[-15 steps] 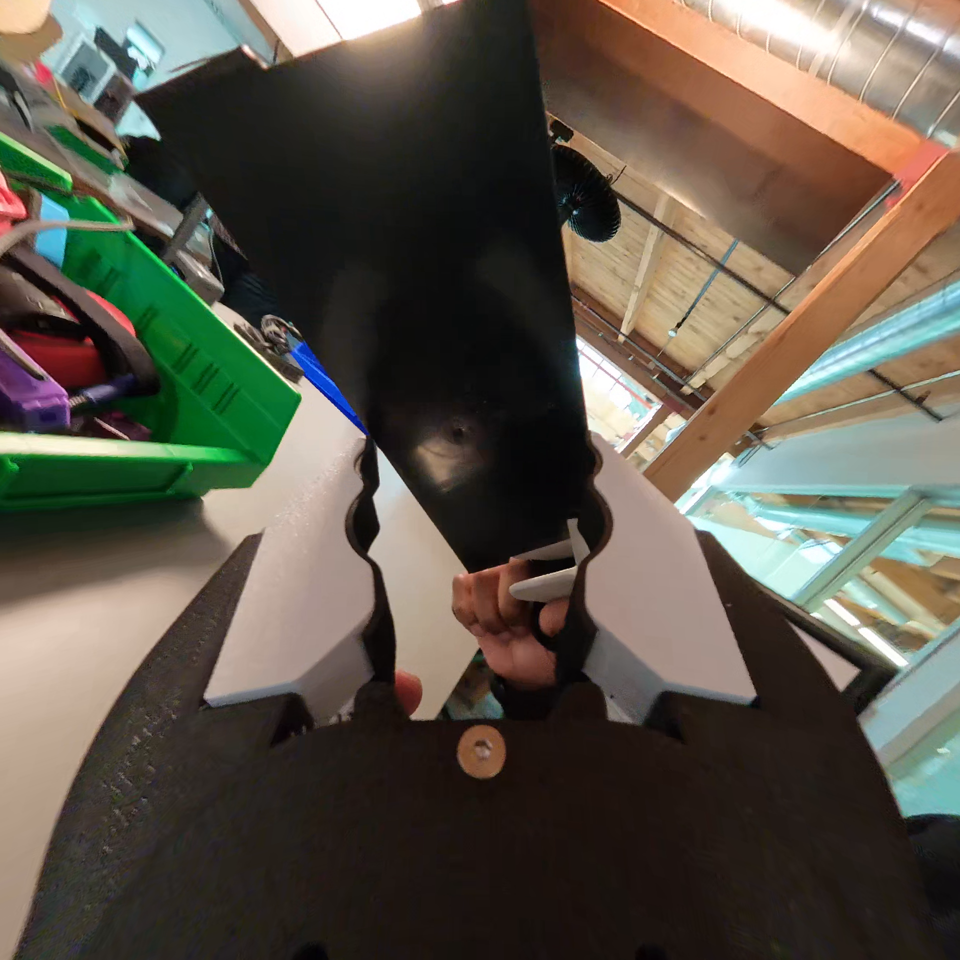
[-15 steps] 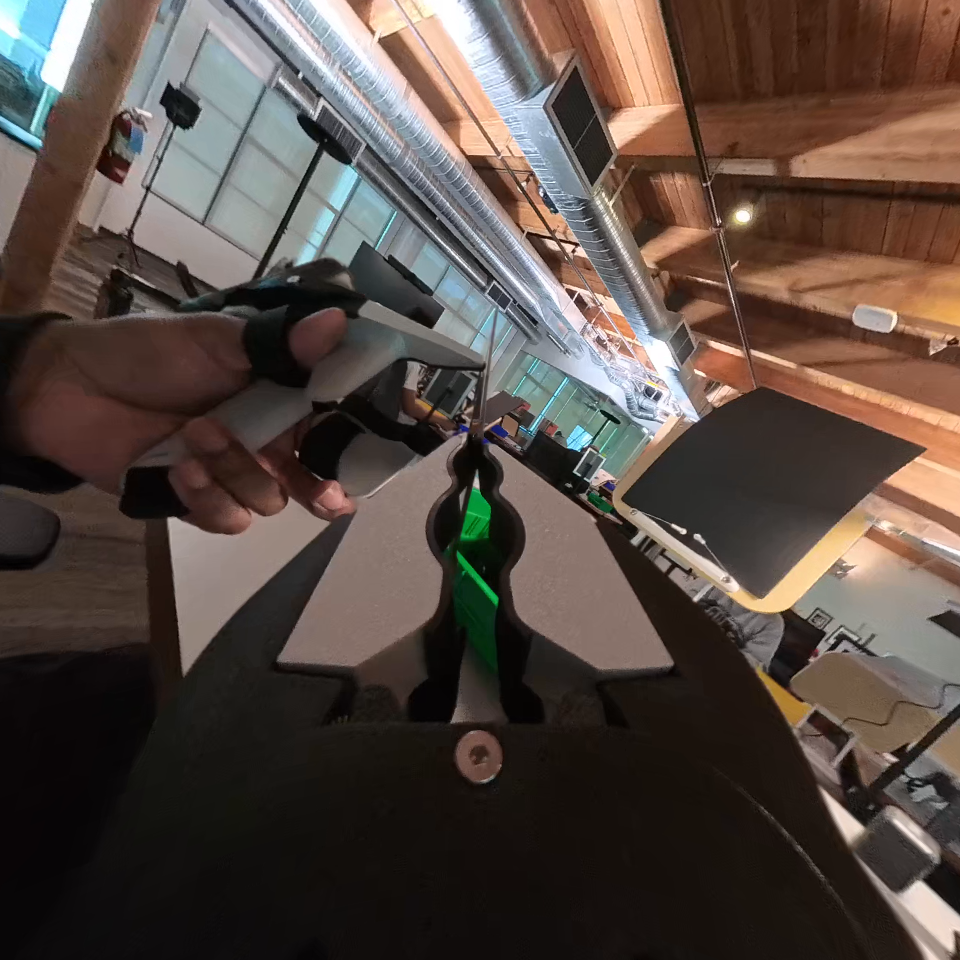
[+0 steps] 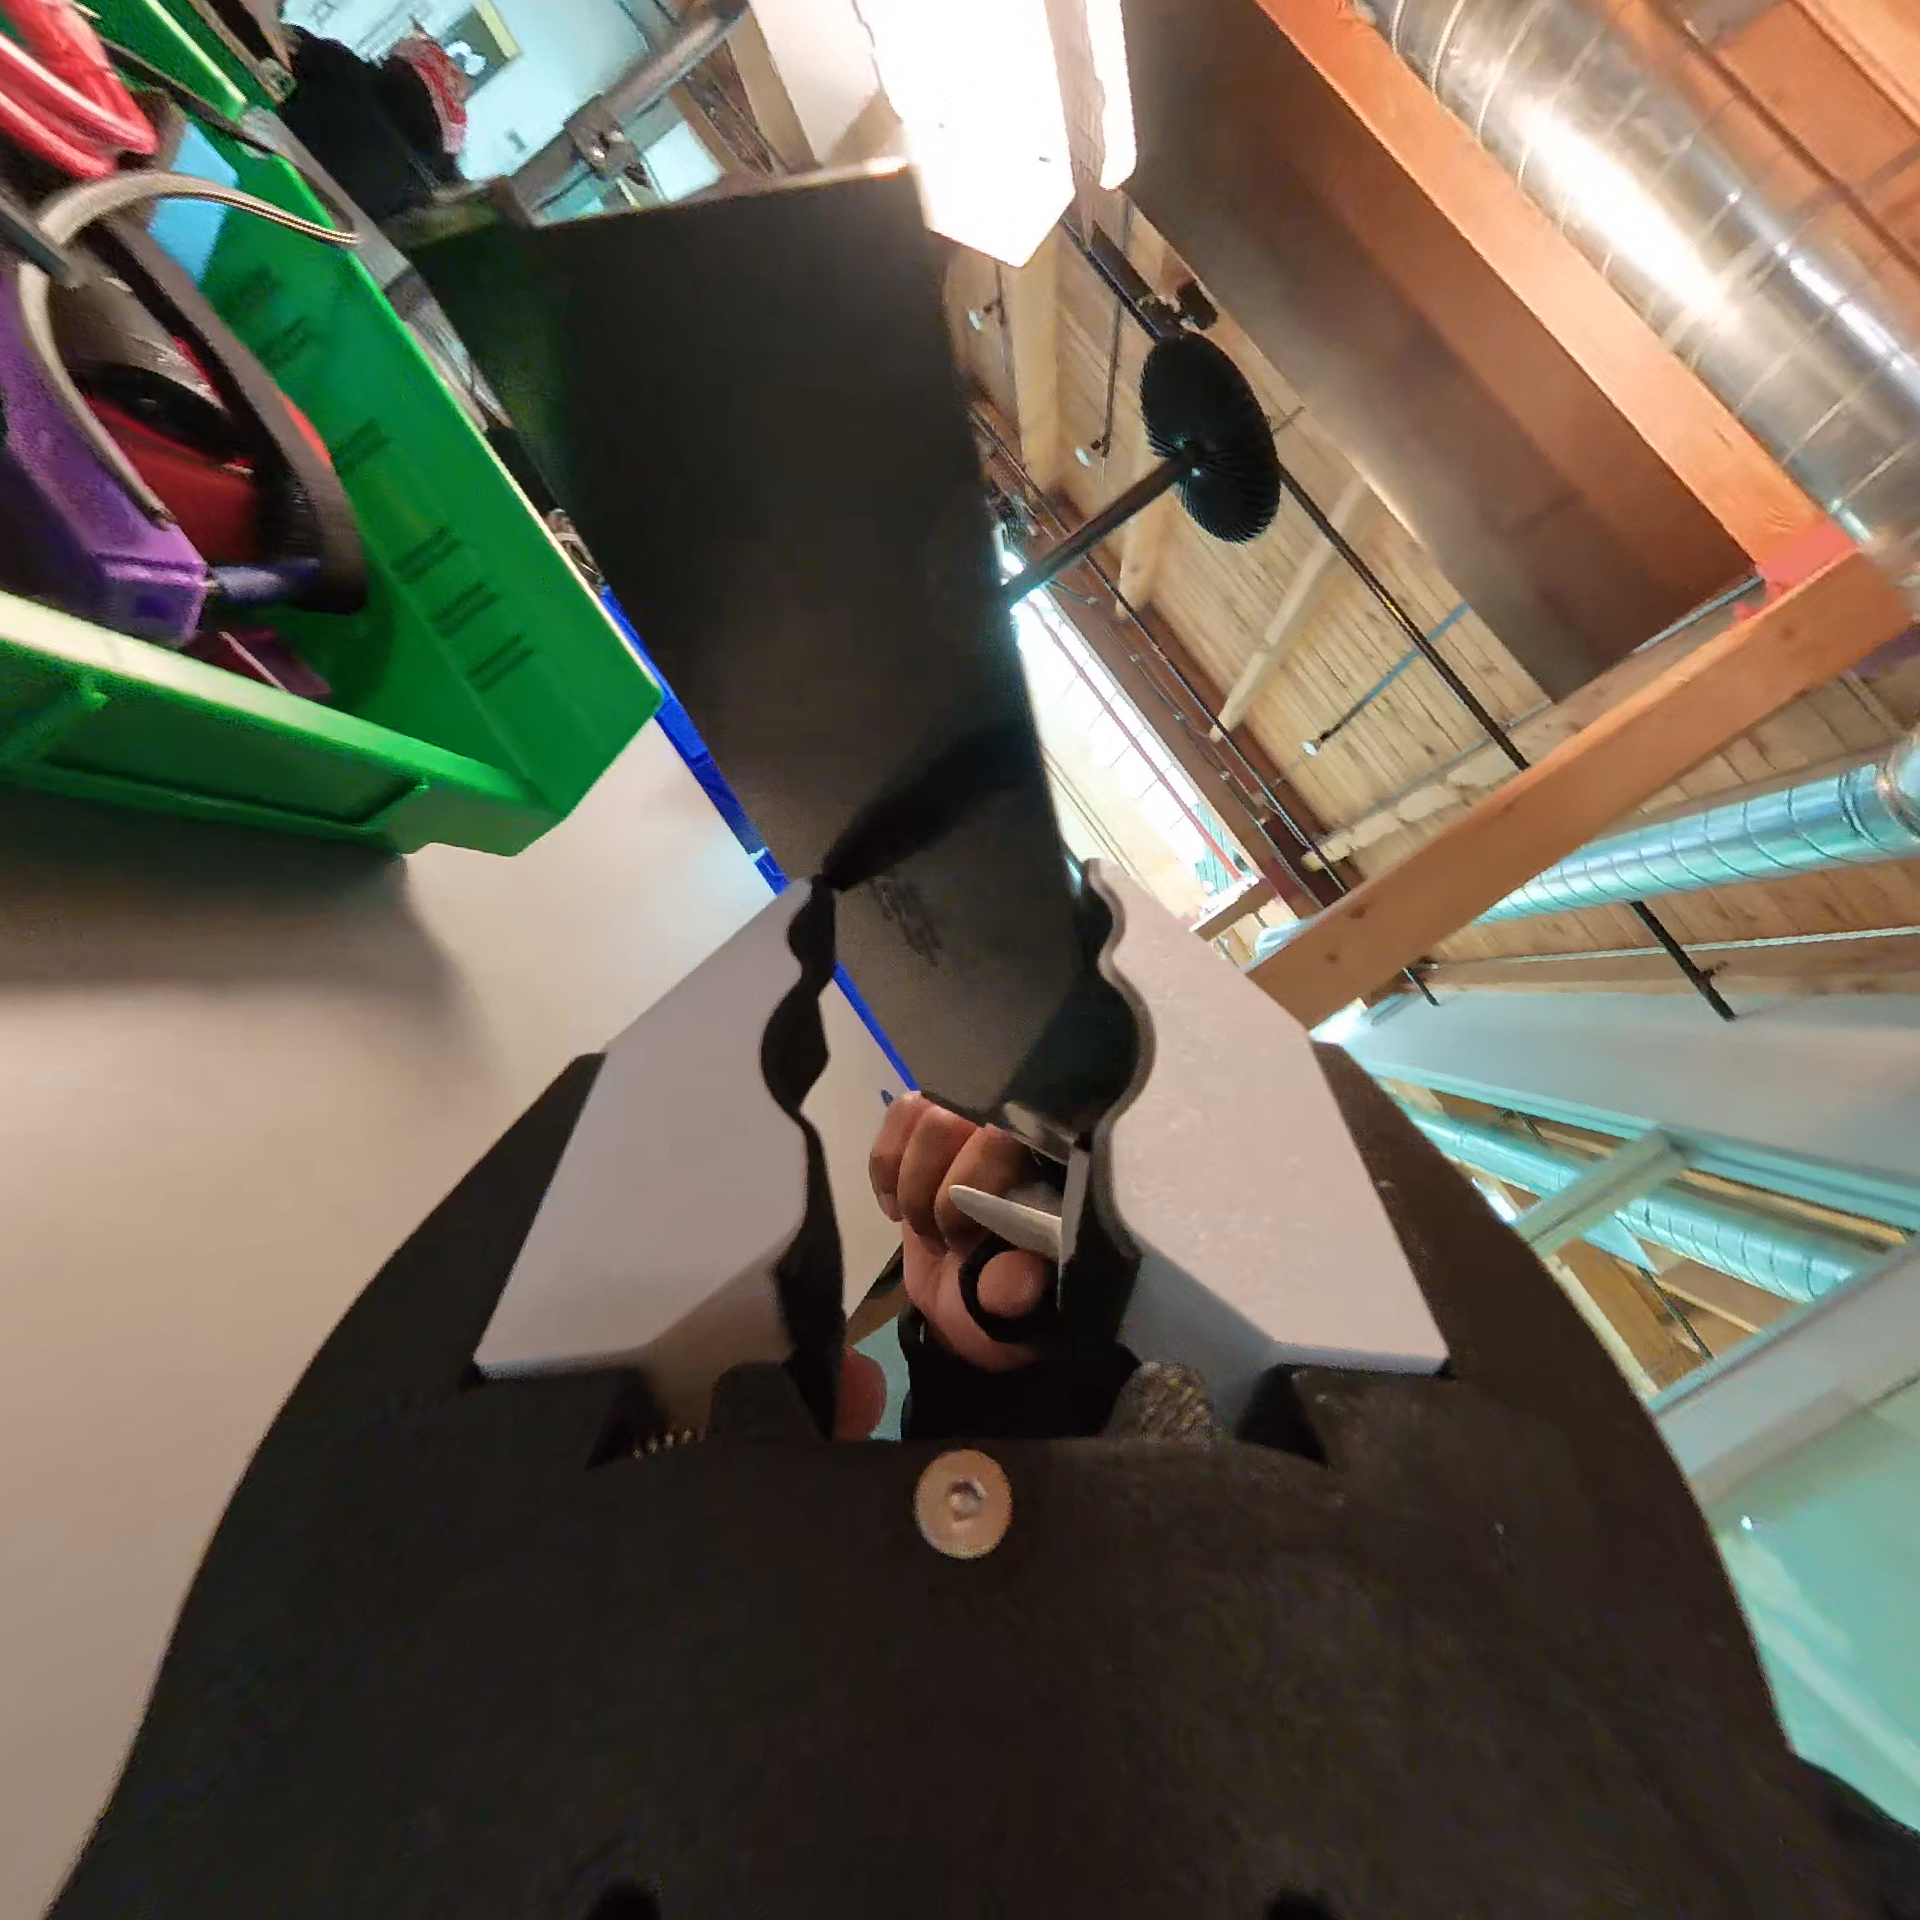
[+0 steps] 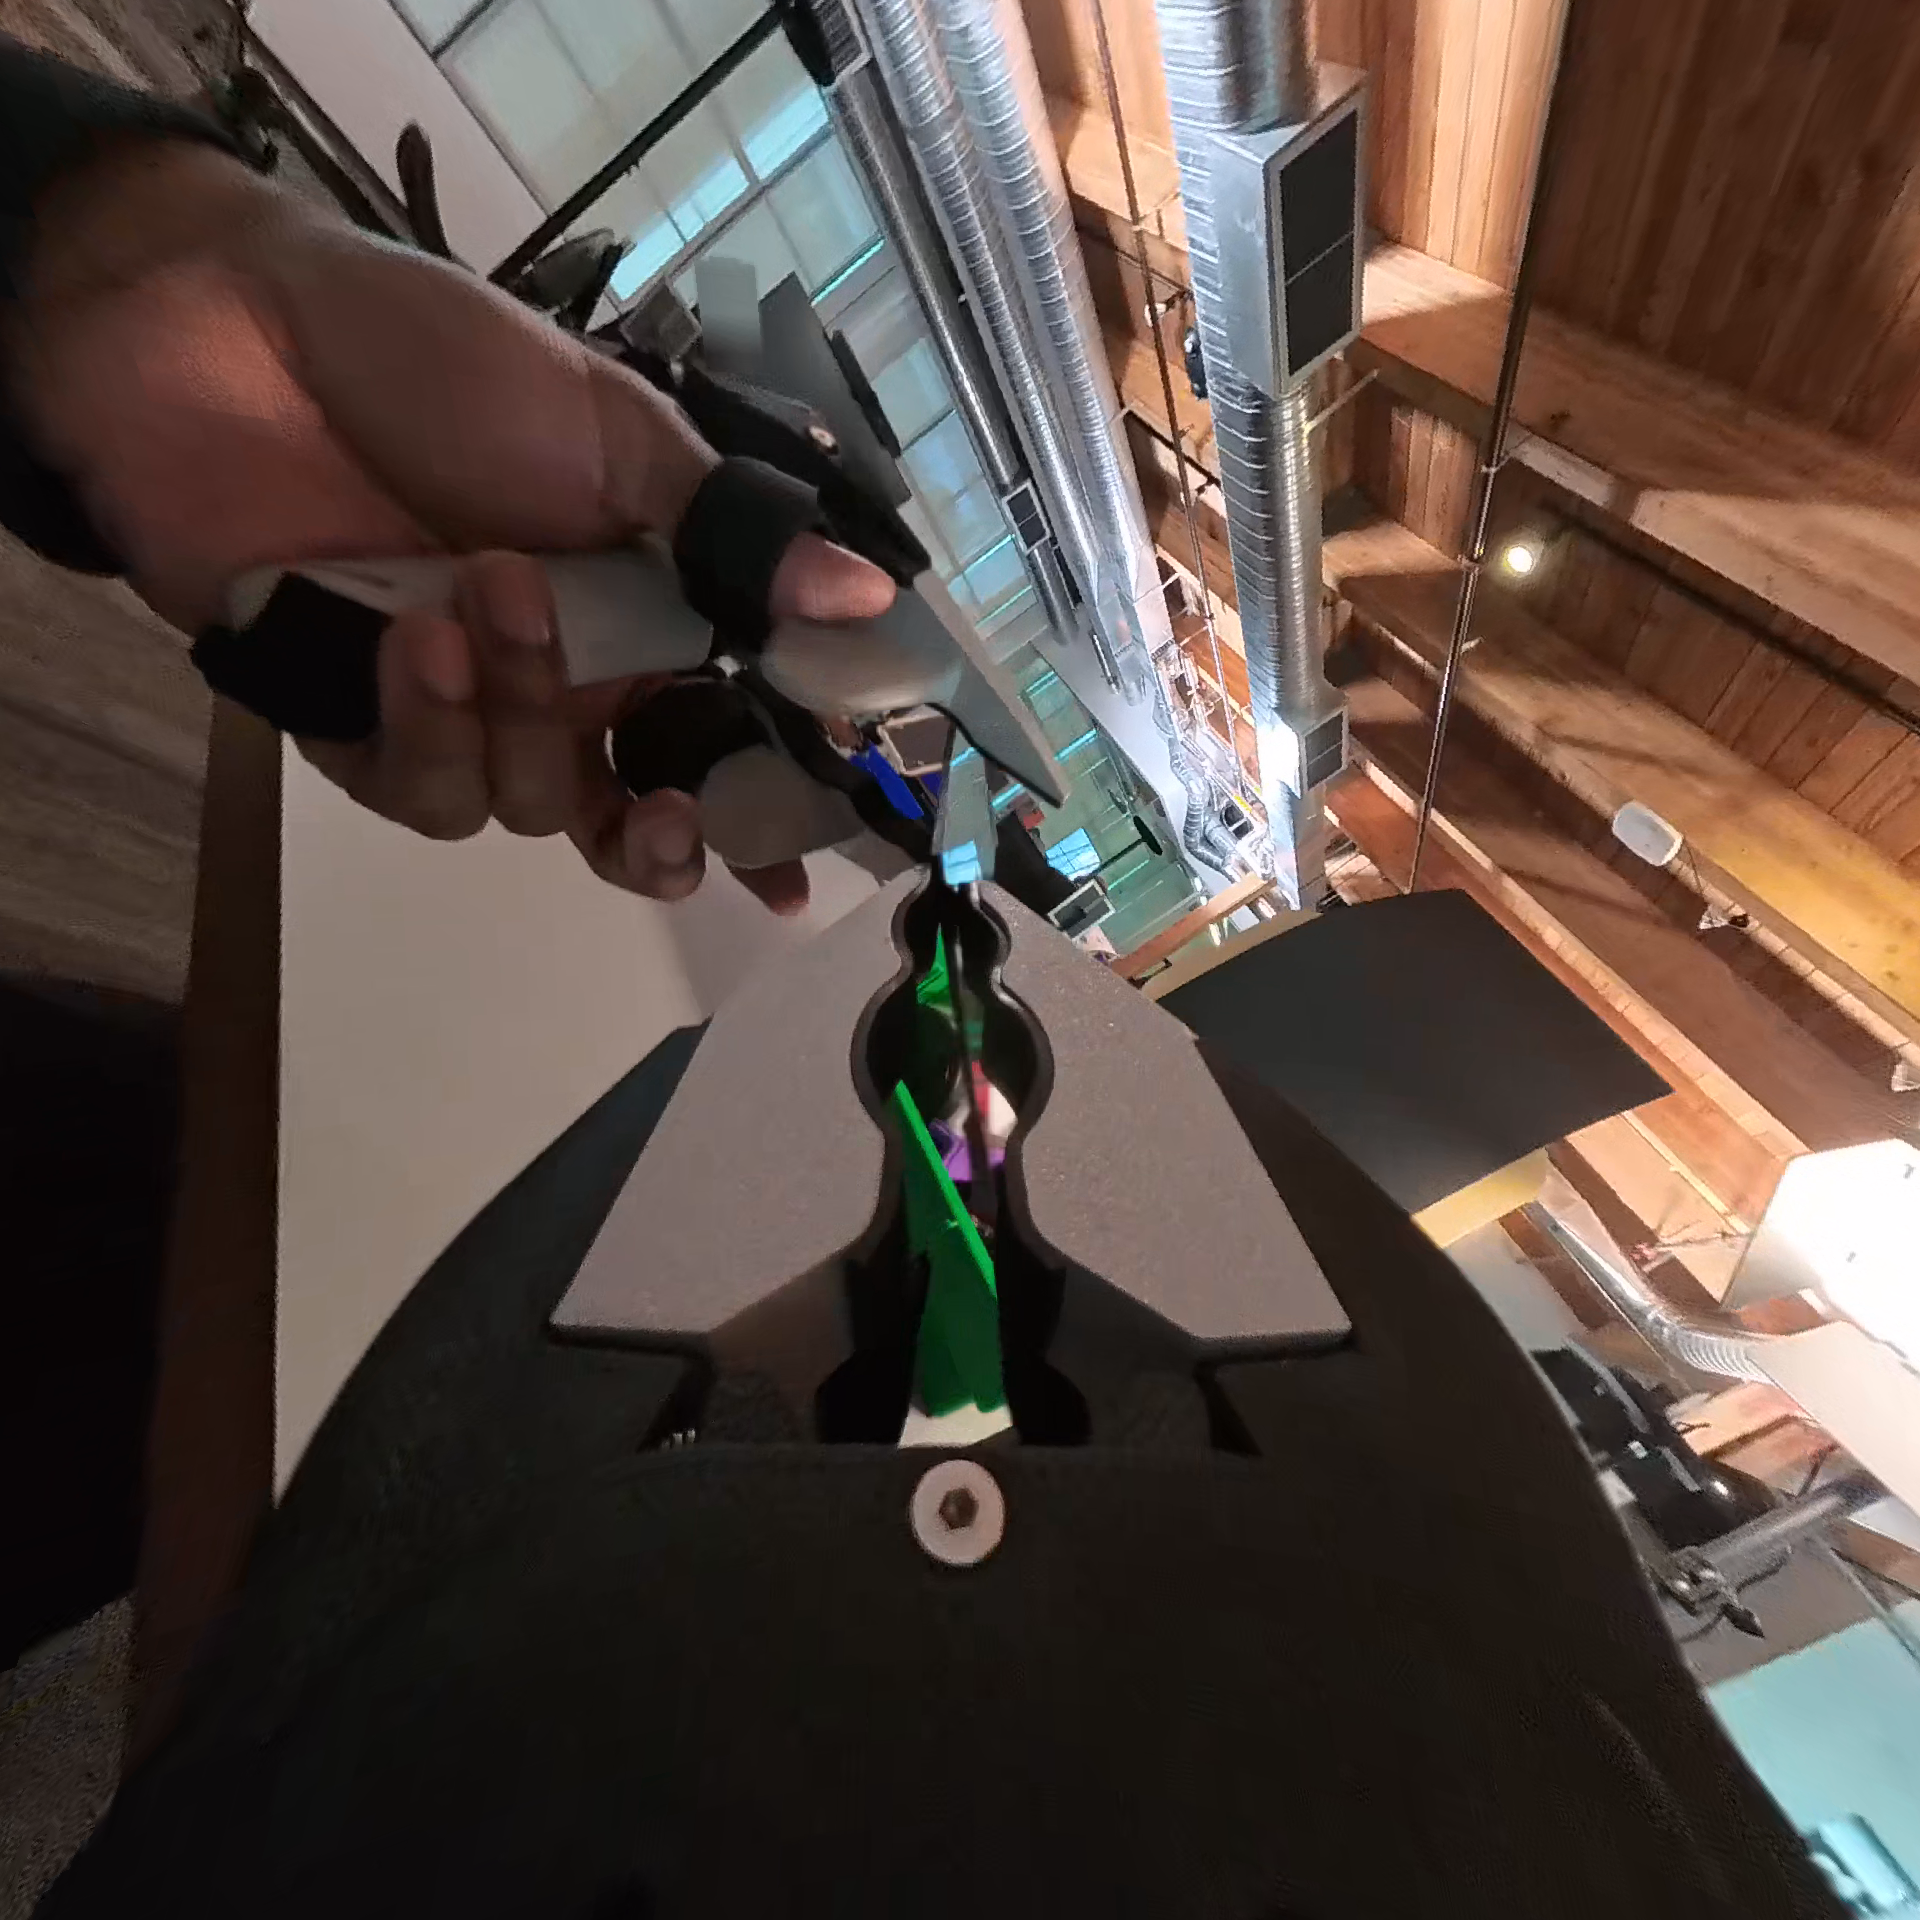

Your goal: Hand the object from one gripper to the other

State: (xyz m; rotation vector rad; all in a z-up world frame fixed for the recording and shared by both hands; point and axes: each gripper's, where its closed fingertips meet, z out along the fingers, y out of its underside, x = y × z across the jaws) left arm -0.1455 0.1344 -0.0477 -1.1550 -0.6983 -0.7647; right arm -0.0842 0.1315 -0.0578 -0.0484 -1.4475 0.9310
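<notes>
Filling the centre of the left wrist view, a thin black sheet (image 3: 779, 520) is seen slanting down through the left gripper (image 3: 956, 894), whose fingers stand apart around it. Its lower corner is pinched by the right gripper (image 3: 1023, 1210) at lower centre. A green bin (image 3: 468, 623) is seen at upper left.

In the right wrist view the sheet is seen edge-on at centre, and the right gripper's fingers appear clamped on it.

The sheet is judged light, glossy, slippery and flexible. A flat, firm grip well in from the edge is advised.
</notes>
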